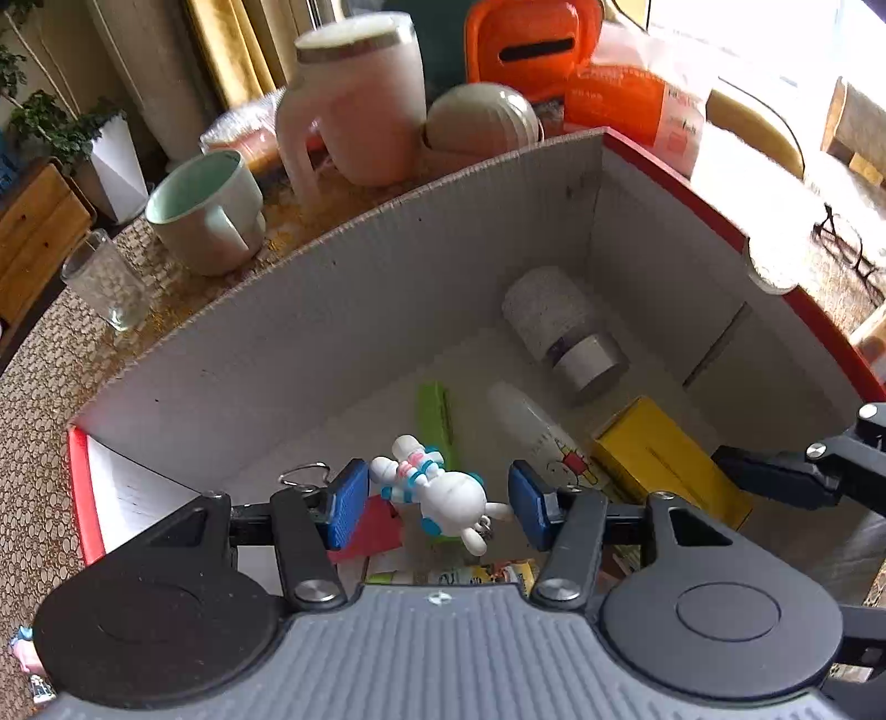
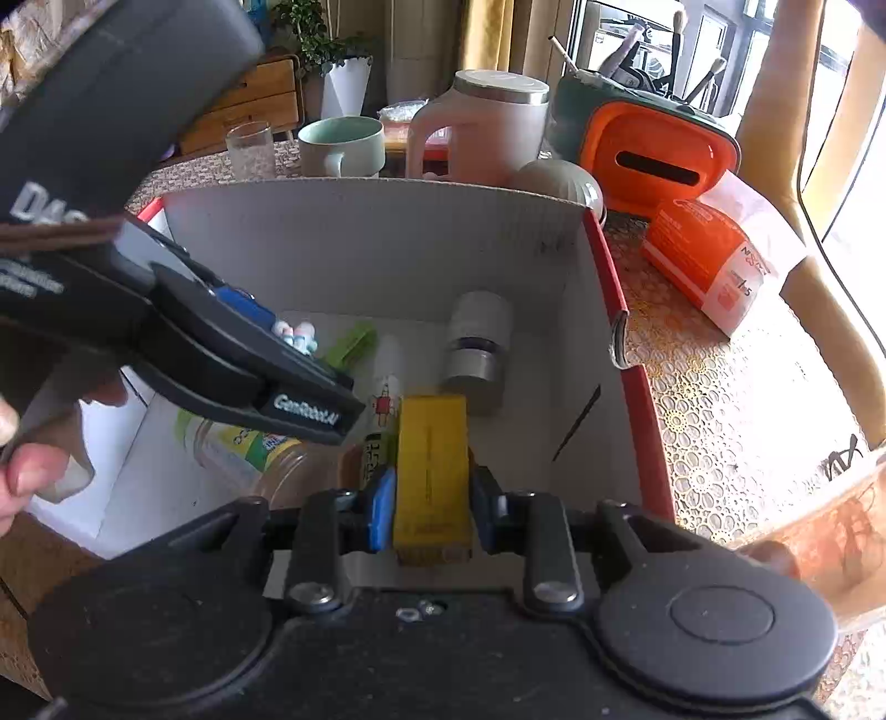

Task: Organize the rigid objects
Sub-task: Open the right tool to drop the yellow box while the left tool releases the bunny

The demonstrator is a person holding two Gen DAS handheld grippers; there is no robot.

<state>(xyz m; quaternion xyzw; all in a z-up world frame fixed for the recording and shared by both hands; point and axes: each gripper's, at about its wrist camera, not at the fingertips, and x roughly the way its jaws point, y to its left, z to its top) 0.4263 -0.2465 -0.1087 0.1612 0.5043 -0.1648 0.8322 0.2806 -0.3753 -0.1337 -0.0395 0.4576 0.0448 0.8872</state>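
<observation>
A white cardboard box (image 1: 343, 310) with red outer sides holds several objects. My left gripper (image 1: 437, 498) is open above the box, and a white toy figure (image 1: 437, 487) with blue and pink trim lies between its blue pads, touching neither. My right gripper (image 2: 429, 507) is shut on a yellow box (image 2: 432, 471) low inside the cardboard box (image 2: 360, 232). A white jar with a silver lid (image 1: 559, 327), a white printed bottle (image 1: 542, 432), a green clip (image 1: 437, 421) and a clear plastic bottle (image 2: 243, 448) lie on the box floor.
Behind the box on the patterned tablecloth (image 1: 55, 376) stand a glass (image 1: 105, 282), a pale green mug (image 1: 205, 210), a pink-white jug (image 1: 360, 99), a round beige container (image 1: 482, 122), an orange case (image 1: 531, 44) and an orange packet (image 2: 709, 260).
</observation>
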